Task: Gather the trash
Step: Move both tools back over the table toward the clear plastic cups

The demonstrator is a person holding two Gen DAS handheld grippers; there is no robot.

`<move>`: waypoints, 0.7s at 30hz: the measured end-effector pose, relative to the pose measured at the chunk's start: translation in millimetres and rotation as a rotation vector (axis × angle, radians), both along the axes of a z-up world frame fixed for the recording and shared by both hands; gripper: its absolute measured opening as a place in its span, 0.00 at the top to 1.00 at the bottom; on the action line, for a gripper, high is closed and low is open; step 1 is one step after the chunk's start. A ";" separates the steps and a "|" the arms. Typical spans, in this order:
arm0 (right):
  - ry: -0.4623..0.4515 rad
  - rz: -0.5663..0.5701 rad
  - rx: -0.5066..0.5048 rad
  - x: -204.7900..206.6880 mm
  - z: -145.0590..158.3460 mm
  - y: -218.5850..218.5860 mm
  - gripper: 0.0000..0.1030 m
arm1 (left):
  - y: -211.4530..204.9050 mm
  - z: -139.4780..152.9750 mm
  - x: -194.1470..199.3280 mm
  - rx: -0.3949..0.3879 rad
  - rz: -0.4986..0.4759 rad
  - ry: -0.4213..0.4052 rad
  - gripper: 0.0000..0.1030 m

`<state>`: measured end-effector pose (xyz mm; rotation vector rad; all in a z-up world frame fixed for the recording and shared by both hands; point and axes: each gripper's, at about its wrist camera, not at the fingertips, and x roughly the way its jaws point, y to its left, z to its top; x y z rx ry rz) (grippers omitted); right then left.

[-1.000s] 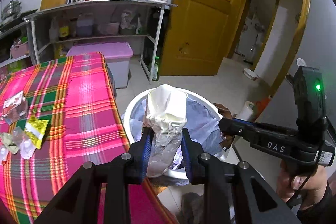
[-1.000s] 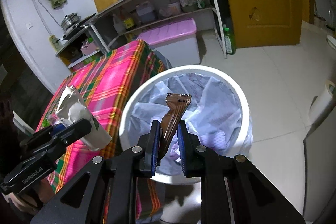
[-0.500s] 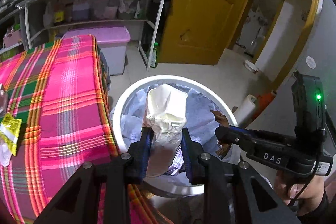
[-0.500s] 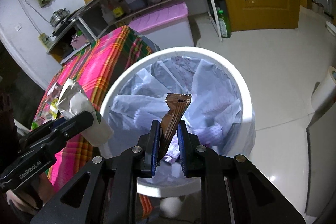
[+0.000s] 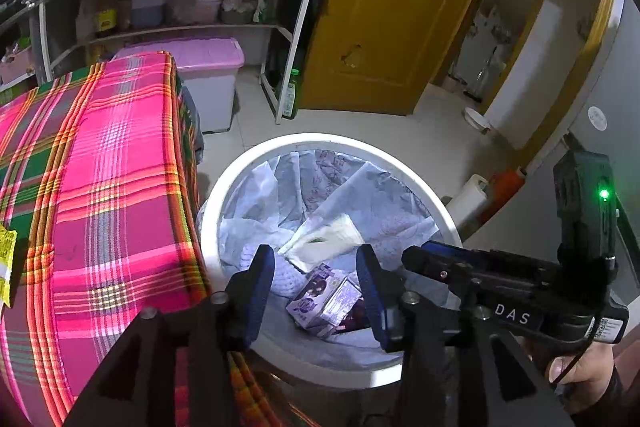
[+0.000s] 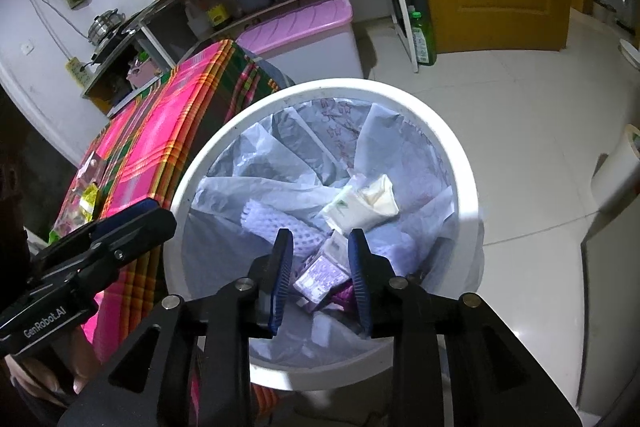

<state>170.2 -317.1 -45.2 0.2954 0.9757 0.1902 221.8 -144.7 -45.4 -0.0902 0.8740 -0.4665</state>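
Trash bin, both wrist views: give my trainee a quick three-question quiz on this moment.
1. True or false: the left gripper holds a wrapper.
2. Where does the cream pouch lie: A on the plaid tablecloth, B inside the trash bin, C on the floor?
3. Fill in: the right gripper fingers stand ____ above the bin.

Key: 1 false; 2 B; 3 open.

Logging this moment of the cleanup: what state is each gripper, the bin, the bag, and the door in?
left gripper: open, empty, over the bin
right gripper: open, empty, over the bin
trash bin: lined, holding trash
white bag: lying inside the bin
yellow door: shut
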 end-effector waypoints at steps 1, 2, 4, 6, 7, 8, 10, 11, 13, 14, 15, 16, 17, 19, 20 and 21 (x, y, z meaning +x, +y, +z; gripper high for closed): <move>-0.007 0.002 0.000 -1.7 2.9 0.7 0.71 | 0.4 0.8 -1.4 -0.005 -0.001 -0.001 0.59; -0.015 0.003 -0.001 -3.7 5.9 1.5 0.71 | 1.1 2.0 -3.2 -0.010 -0.002 -0.003 0.59; -0.029 0.006 -0.004 -7.0 11.8 3.8 0.71 | 3.4 5.6 -6.7 -0.019 0.000 -0.009 0.59; -0.043 0.010 -0.009 -11.4 18.0 6.6 0.71 | 6.3 10.4 -11.4 -0.033 0.000 -0.017 0.59; -0.051 0.013 -0.010 -13.6 21.3 8.0 0.71 | 7.6 12.7 -12.2 -0.036 0.002 -0.021 0.59; -0.060 0.016 -0.012 -15.6 24.5 9.2 0.71 | 9.3 14.8 -14.2 -0.039 0.004 -0.025 0.59; -0.075 0.023 -0.015 -19.7 30.8 12.7 0.71 | 13.4 19.4 -18.5 -0.045 0.012 -0.033 0.59; -0.084 0.028 -0.017 -22.5 34.8 15.0 0.71 | 15.1 21.2 -21.0 -0.049 0.014 -0.036 0.59; -0.100 0.037 -0.021 -26.3 42.1 19.5 0.71 | 19.6 26.3 -26.4 -0.054 0.022 -0.048 0.59; -0.109 0.042 -0.023 -28.5 45.4 21.9 0.71 | 21.5 28.9 -29.3 -0.055 0.024 -0.054 0.59; -0.115 0.045 -0.025 -29.8 47.4 23.9 0.71 | 22.7 31.5 -32.1 -0.056 0.026 -0.059 0.59; -0.125 0.051 -0.027 -32.5 51.2 26.7 0.71 | 24.6 34.1 -35.6 -0.059 0.029 -0.066 0.59; -0.132 0.056 -0.029 -34.4 53.7 28.7 0.71 | 26.7 36.8 -38.8 -0.061 0.031 -0.073 0.59; -0.147 0.067 -0.033 -39.2 60.2 33.6 0.71 | 31.2 41.7 -45.6 -0.064 0.035 -0.087 0.59; -0.155 0.072 -0.035 -41.5 63.4 36.3 0.71 | 33.0 43.7 -48.7 -0.066 0.037 -0.094 0.59; -0.162 0.078 -0.037 -44.0 66.0 38.7 0.71 | 35.2 45.9 -52.1 -0.068 0.038 -0.100 0.59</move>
